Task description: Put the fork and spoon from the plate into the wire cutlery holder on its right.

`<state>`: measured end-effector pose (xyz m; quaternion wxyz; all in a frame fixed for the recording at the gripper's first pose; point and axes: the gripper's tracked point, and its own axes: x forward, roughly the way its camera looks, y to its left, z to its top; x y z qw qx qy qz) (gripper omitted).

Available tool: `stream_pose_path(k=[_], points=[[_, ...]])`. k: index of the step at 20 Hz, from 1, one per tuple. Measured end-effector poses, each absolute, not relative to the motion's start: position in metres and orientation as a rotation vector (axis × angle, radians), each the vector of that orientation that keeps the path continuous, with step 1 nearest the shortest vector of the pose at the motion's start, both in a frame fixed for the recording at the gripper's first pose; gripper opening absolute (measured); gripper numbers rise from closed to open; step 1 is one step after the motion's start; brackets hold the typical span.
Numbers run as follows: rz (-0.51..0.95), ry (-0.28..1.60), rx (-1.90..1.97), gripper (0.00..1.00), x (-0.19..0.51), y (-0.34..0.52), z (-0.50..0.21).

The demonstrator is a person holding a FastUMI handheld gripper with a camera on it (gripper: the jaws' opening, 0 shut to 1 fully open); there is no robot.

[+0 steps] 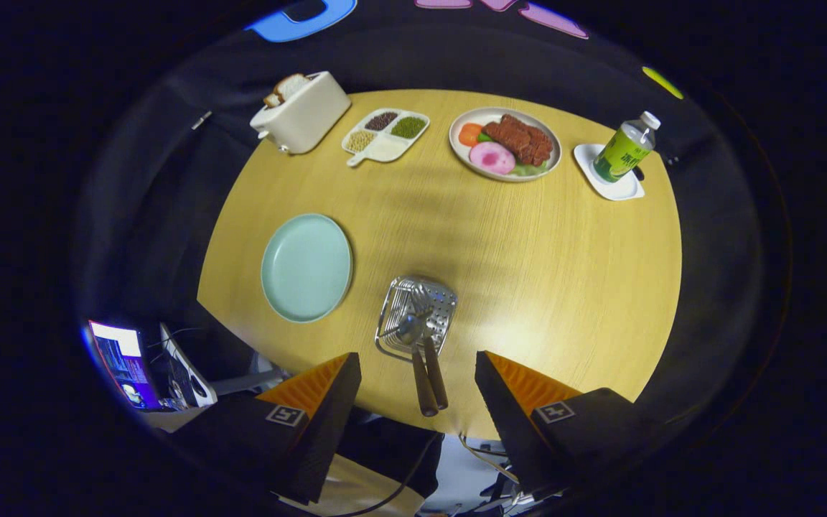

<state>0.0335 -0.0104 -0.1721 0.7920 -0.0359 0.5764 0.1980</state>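
Note:
A pale green plate (306,266) lies bare on the round wooden table (528,258). To its right stands the wire cutlery holder (416,316). The fork and spoon (424,359) stand in it side by side, their wooden handles leaning out toward me. My gripper (417,373) hovers high above the table's near edge, open, with the handles showing in the gap between its fingers and nothing touching them.
Across the table stand a white toaster (301,111) with bread, a divided dish of beans (385,134), a plate of food (505,143) and a green bottle (624,149) on a white coaster. A monitor (123,362) and cables lie below the table's near edge.

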Motion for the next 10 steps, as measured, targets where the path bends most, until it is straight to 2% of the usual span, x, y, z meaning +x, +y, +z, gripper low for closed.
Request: stream_pose_path(k=[10], points=[[0.308,0.544,0.045,0.99,0.087,-0.013,-0.003]])
